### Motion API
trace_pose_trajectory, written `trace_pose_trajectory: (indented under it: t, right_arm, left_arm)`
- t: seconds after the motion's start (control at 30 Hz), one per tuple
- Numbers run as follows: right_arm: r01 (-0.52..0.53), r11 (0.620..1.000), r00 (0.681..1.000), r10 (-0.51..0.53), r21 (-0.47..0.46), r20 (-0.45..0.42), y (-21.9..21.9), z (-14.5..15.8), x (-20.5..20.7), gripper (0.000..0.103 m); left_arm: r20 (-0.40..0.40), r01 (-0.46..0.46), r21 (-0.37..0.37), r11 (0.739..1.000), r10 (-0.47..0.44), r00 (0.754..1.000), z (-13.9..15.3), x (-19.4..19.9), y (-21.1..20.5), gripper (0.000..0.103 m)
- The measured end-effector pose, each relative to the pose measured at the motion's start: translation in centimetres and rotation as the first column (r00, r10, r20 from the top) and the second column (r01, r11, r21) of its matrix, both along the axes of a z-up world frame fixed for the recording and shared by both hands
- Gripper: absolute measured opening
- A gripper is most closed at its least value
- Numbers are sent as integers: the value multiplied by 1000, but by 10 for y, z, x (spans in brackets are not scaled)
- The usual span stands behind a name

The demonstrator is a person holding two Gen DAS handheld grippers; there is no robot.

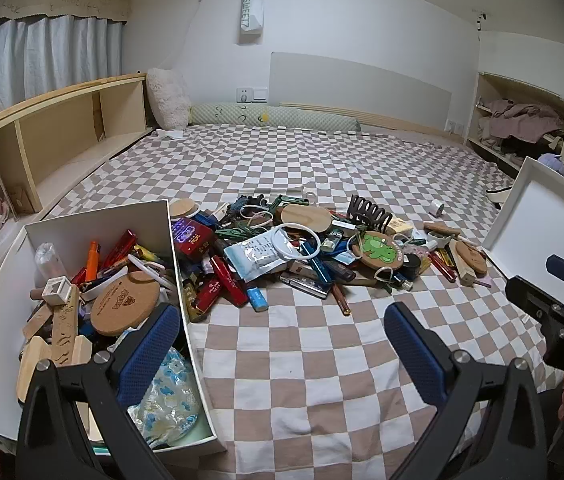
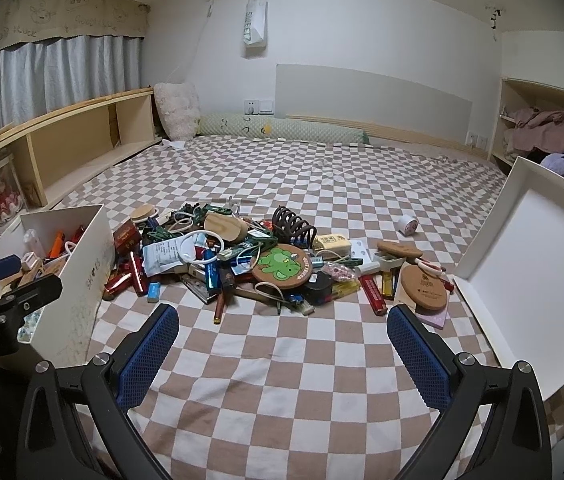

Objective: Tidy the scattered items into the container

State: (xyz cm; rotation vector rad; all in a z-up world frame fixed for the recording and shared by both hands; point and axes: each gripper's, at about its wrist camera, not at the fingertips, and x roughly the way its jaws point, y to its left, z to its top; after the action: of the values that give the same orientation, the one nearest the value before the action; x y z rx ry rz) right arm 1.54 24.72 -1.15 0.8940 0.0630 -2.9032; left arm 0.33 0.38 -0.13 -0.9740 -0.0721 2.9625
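Left gripper [image 1: 282, 344] and right gripper [image 2: 282, 344]: jaws spread wide, holding nothing, above the checkered bedsheet [image 2: 282, 380]. White container box [image 1: 94, 224], left of the pile, part-filled; its near end is hidden by a left finger [image 1: 150, 356]. Scattered pile [image 2: 250, 256]: overlapping items, many indistinct. Frog coaster [image 2: 282, 266] on top. Box lid [image 2: 529, 248], right of the pile, cut off.

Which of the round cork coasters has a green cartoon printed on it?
The coaster in the middle of the pile. The one in the box and the one by the lid are plain cork with small dark print.
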Motion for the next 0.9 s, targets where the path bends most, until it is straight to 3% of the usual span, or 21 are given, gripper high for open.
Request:
trace_pose_trajectory:
  t: [0.9]
  right_arm:
    - [5,1000,1000,-5,-8,30,0,-8,-10,103]
  left_arm:
    - [20,35,9,999,-35,999,-10,-14,9,103]
